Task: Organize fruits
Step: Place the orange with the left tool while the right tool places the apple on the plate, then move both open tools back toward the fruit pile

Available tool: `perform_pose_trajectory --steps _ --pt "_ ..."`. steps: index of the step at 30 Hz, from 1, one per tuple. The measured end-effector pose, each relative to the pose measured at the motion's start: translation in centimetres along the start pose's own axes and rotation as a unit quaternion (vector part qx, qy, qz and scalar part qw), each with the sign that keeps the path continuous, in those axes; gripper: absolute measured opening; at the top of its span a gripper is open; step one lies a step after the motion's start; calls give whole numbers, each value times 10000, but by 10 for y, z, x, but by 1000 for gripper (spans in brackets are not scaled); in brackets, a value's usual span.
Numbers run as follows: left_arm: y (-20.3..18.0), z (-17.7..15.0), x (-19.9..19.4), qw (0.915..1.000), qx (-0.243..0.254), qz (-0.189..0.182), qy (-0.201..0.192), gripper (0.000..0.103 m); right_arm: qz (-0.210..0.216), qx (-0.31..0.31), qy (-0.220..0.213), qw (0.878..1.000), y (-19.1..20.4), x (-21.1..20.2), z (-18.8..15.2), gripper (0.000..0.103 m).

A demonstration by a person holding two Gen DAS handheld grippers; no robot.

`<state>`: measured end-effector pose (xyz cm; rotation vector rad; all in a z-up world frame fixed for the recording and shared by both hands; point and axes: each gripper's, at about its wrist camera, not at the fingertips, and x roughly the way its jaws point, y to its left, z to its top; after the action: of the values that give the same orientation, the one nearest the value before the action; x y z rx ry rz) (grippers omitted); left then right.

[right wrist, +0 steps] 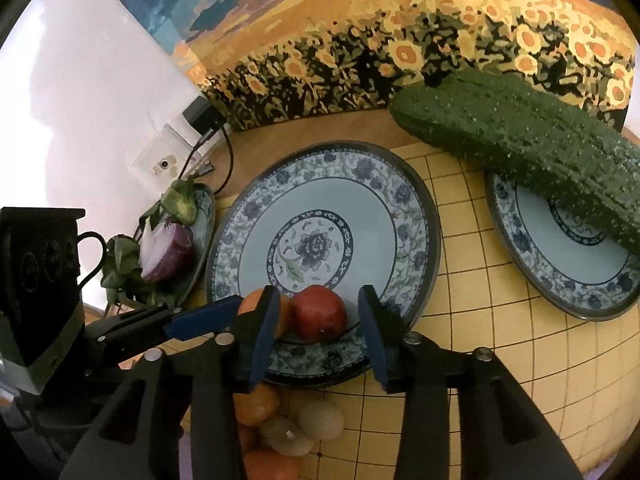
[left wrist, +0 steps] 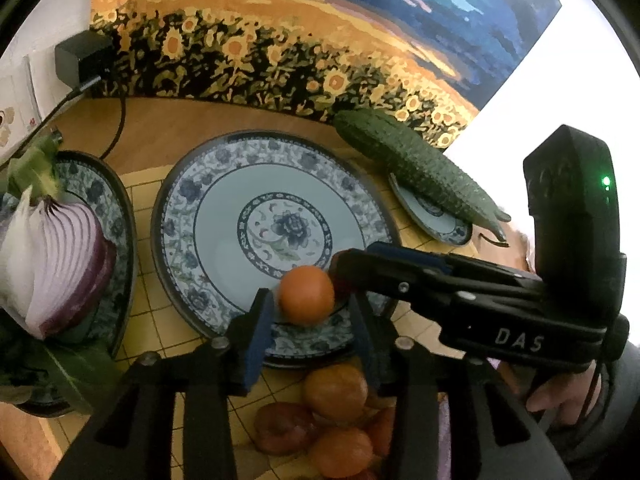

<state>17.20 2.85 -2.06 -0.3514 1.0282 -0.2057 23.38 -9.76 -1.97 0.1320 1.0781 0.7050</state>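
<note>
A large blue-patterned plate (left wrist: 224, 220) (right wrist: 372, 208) lies in the middle. On its near rim sit an orange fruit (left wrist: 306, 295) (right wrist: 250, 304) and a red fruit (right wrist: 320, 313) side by side. My left gripper (left wrist: 310, 320) is open with its jaws on either side of the orange fruit, not touching it. My right gripper (right wrist: 320, 320) is open with its jaws on either side of the red fruit. The right gripper's fingers (left wrist: 400, 272) reach in from the right in the left wrist view. A pile of several loose fruits (left wrist: 336, 420) (right wrist: 280, 428) lies below the grippers.
A cucumber (left wrist: 416, 164) (right wrist: 520, 140) rests on a small plate (left wrist: 436, 220) (right wrist: 560, 280) at the right. Half a red onion (left wrist: 60, 260) (right wrist: 168, 252) with green leaves lies on a plate (left wrist: 116, 208) at the left. A sunflower painting (left wrist: 280, 48) leans behind. A black charger (left wrist: 82, 60) and cable sit at the back left.
</note>
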Motion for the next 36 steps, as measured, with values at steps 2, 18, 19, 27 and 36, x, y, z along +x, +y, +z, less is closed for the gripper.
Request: perform_pose_trajectory --steps 2,18,19,27,36 --pt "-1 0 -3 10000 6 15 -29 46 -11 -48 -35 10000 2 -4 0 48" --pt "-16 -12 -39 9977 118 575 -350 77 118 -487 -189 9986 24 -36 -5 78" --pt "-16 -13 -41 9976 96 583 -372 77 102 -507 -196 9985 24 -39 -6 78" --pt "-19 -33 -71 9949 -67 788 -630 81 32 -517 -345 9981 27 -64 -14 84" --pt "-27 -57 -102 9909 -332 919 -928 82 81 -465 -260 9985 29 -73 -40 87"
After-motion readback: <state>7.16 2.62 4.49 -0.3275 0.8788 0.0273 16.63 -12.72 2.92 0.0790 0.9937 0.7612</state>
